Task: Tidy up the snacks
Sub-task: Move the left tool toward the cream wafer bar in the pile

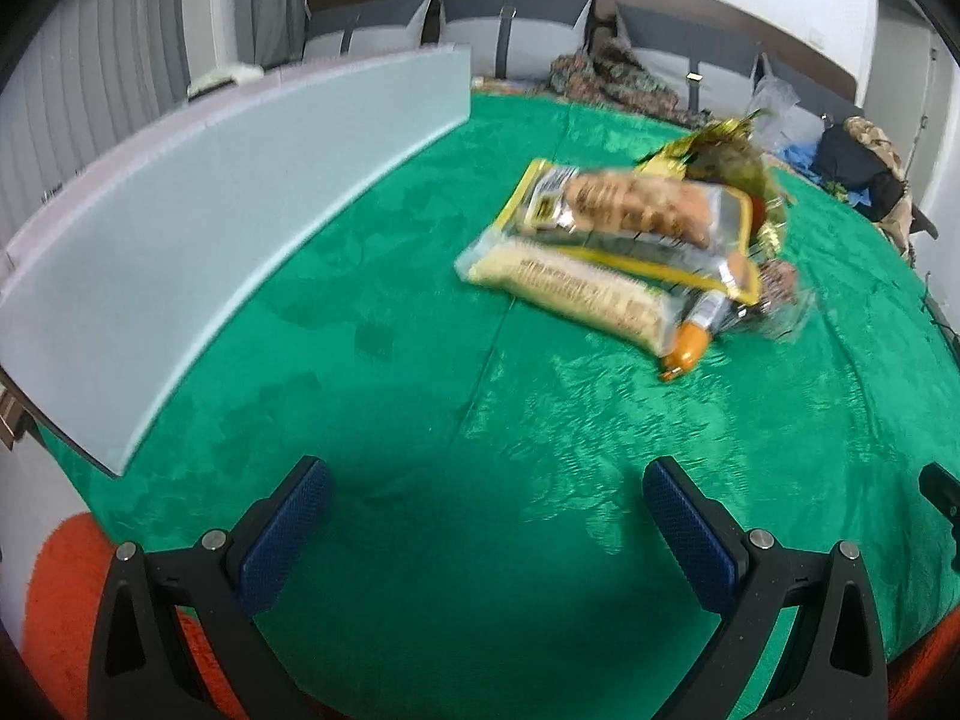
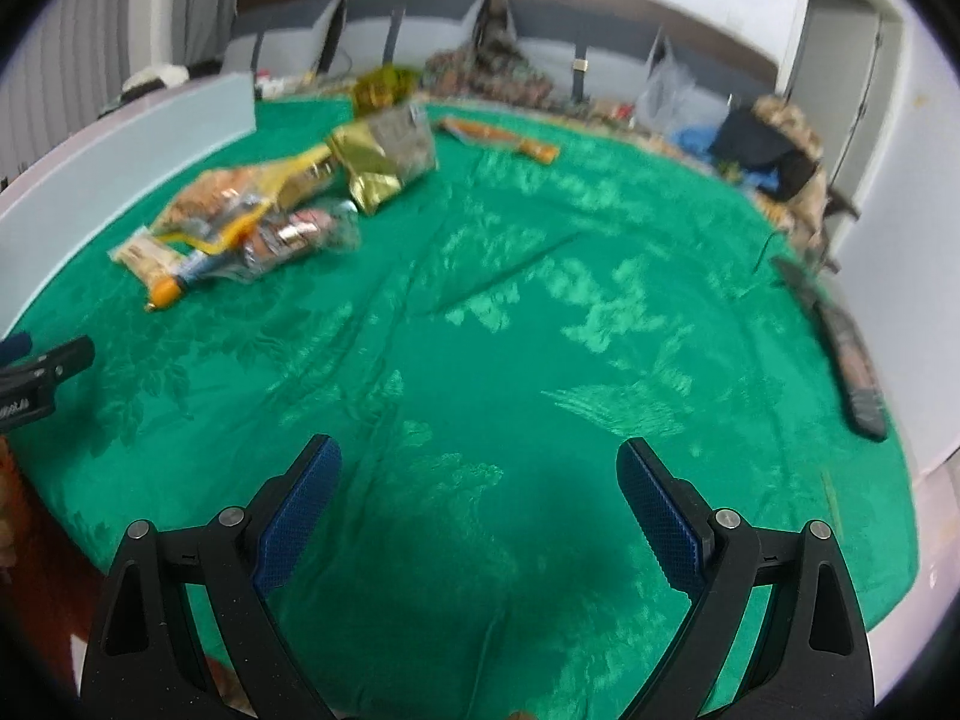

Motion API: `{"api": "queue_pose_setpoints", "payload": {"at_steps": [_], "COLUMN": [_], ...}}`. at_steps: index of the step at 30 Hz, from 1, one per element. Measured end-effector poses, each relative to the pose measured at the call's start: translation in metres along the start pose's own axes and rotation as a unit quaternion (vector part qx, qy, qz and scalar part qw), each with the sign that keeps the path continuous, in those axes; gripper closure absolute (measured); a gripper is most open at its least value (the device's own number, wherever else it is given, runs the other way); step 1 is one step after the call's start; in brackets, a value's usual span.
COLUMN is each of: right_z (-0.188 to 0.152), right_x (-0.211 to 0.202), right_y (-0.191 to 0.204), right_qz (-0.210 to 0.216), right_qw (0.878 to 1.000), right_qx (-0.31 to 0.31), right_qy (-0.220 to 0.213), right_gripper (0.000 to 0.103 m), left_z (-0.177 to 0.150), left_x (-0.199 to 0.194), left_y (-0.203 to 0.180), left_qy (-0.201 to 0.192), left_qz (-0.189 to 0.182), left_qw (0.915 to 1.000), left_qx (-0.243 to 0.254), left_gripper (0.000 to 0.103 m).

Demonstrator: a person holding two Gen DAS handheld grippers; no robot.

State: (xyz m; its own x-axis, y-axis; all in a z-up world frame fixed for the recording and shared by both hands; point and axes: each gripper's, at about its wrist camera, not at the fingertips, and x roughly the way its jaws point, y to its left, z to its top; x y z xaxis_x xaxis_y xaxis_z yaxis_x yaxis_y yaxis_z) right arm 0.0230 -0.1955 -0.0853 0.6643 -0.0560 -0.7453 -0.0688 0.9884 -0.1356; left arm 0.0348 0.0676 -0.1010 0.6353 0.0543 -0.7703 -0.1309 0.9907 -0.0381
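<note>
A heap of snack packets [image 1: 624,240] lies on the green tablecloth [image 1: 420,390]: a yellow-edged cookie pack [image 1: 636,213] on top of a pale cracker pack [image 1: 576,294], an orange-capped tube [image 1: 690,345] and a gold-green bag [image 1: 720,162]. The heap shows at the left in the right wrist view [image 2: 252,222], with a gold foil bag [image 2: 384,162] and a flat orange packet [image 2: 504,138] farther back. My left gripper [image 1: 486,516] is open and empty, short of the heap. My right gripper [image 2: 480,492] is open and empty over bare cloth.
A pale grey board [image 1: 198,228] stands along the table's left edge. Dark remote-like objects [image 2: 840,342] lie at the right edge. Bags and cloth clutter [image 2: 762,144] sit at the far side. An orange seat [image 1: 66,600] is below the near edge.
</note>
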Motion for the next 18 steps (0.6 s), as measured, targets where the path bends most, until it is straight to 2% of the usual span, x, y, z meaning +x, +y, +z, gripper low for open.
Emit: {"api": "queue_pose_setpoints", "payload": {"at_steps": [4, 7, 14, 18], "right_z": [0.011, 0.018, 0.031, 0.04], "right_x": [0.028, 0.042, 0.059, 0.069], "right_y": [-0.016, -0.026, -0.038, -0.042], "right_qz": [0.009, 0.002, -0.012, 0.006], "right_qw": [0.998, 0.997, 0.997, 0.997], "right_qx": [0.027, 0.041, 0.058, 0.074], "right_qy": [0.05, 0.058, 0.047, 0.034], "right_gripper": [0.008, 0.008, 0.008, 0.008], "left_z": [0.001, 0.001, 0.003, 0.005], "left_x": [0.003, 0.004, 0.005, 0.006], "left_y": [-0.003, -0.004, -0.001, -0.001], "left_qy": [0.0, 0.002, 0.007, 0.013], "left_qz": [0.005, 0.005, 0.002, 0.0], "left_qw": [0.9999, 0.9998, 0.9997, 0.9996], "left_qx": [0.015, 0.017, 0.023, 0.024], "left_gripper": [0.0, 0.0, 0.0, 0.0]}}
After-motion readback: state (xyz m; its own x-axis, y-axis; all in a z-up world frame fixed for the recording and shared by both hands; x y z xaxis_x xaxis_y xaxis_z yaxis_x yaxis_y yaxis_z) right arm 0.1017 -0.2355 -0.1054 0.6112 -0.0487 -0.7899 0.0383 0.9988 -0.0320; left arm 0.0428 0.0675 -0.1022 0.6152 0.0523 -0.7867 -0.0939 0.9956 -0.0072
